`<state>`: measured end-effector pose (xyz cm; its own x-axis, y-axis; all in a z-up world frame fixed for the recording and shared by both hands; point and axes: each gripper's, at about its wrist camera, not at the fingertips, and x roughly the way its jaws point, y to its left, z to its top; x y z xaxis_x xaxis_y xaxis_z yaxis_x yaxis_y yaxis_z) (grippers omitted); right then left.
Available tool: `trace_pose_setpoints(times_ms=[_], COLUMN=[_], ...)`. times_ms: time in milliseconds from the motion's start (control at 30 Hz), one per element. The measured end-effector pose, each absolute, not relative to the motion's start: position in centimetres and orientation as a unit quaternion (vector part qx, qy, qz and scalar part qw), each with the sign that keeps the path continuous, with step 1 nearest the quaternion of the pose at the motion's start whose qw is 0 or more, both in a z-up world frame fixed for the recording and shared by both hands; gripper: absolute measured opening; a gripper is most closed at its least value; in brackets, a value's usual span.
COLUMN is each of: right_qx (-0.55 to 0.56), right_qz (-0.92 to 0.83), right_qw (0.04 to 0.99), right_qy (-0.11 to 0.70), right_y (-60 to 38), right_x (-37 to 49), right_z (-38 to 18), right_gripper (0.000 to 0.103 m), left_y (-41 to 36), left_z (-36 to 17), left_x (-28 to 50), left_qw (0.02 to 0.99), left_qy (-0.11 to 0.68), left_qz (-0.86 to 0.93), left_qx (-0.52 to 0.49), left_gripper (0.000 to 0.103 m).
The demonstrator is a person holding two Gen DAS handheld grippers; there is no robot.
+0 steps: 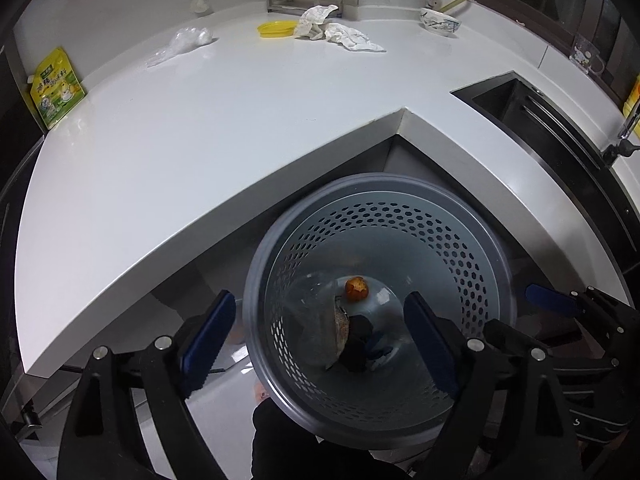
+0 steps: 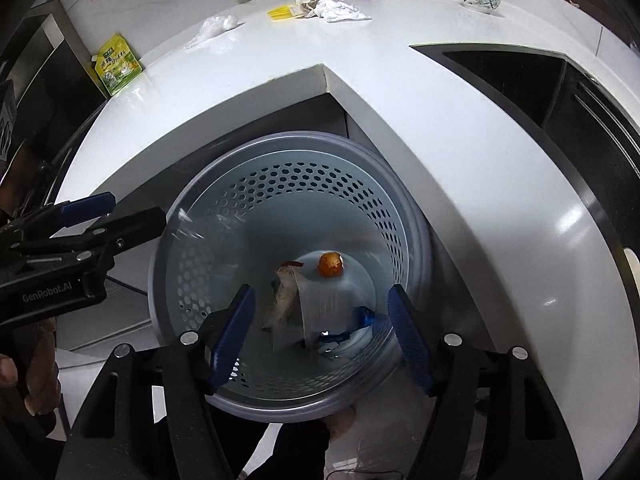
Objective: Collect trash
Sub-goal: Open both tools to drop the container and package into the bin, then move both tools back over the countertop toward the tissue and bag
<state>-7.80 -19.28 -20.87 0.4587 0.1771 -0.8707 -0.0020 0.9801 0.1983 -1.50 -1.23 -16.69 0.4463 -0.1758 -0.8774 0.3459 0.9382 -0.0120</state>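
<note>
A grey perforated trash bin (image 1: 380, 184) (image 2: 296, 138) stands on the floor in the inner corner of the white counter. At its bottom lie an orange fruit piece (image 1: 356, 289) (image 2: 330, 264), a clear printed plastic wrapper (image 2: 316, 304) and something blue (image 2: 366, 316). My left gripper (image 1: 320, 336) hangs open over the bin's left rim with nothing between its blue pads. My right gripper (image 2: 322, 338) is open above the bin mouth; blurred clear plastic shows between and below its fingers, touching neither pad. Crumpled white paper (image 1: 336, 28), a clear bag (image 1: 184, 42) and a green pouch (image 1: 56, 88) lie on the counter.
A yellow lid (image 1: 276, 29) and a patterned bowl (image 1: 440, 22) sit at the counter's back. A dark sink (image 1: 520, 108) is set in at the right. The left gripper's fingers (image 2: 88, 205) and a hand (image 2: 36, 360) show at the left of the right wrist view.
</note>
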Motion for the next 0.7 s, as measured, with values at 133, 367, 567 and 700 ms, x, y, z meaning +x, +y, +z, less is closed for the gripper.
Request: trace_pose_setpoints(times_ms=[133,367,567,700], right_qx=[0.088,0.092,0.097,0.102], right_qz=[0.050,0.046,0.042,0.045], right_qw=[0.850,0.852,0.853,0.853], right_qy=[0.518,0.513,0.511,0.509], right_y=[-19.4,-19.8,-19.8,-19.6], right_x=[-7.9,-7.8,-7.4,-7.1], right_z=[-21.0,-20.7,-20.4,-19.9], right_gripper=[0.066,0.066,0.066,0.066], left_y=[-1.2,-1.3,-0.9,0.0], left_z=[-16.7,-16.5,-15.7,-14.4], left_x=[-1.6,-1.6,-1.3,-0.8], left_qw=[0.846,0.848,0.851,0.856], left_qy=[0.503,0.500,0.496,0.488], left_qz=[-0.154,-0.153,-0.153,-0.150], left_qx=[0.085,0.087,0.085,0.079], left_gripper=[0.084,0.084,0.084,0.084])
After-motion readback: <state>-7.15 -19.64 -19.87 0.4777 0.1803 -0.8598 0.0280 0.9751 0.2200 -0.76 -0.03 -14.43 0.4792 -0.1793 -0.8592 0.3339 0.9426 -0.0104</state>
